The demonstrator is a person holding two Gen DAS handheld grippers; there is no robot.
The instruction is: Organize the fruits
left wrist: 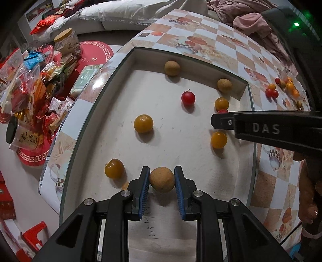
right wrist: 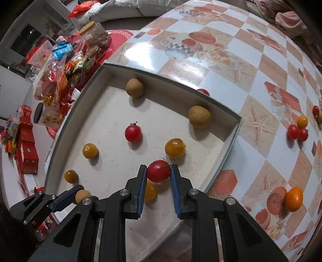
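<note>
I'm clamping a brown longan in my left gripper and a red cherry tomato in my right gripper, both hanging over the white tray where yellow tomatoes are lying

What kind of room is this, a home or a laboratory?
Most likely a living room at home: a patterned table cover, a heap of snack packets on a side table, and pink clothes lying on a pale sofa.
</note>
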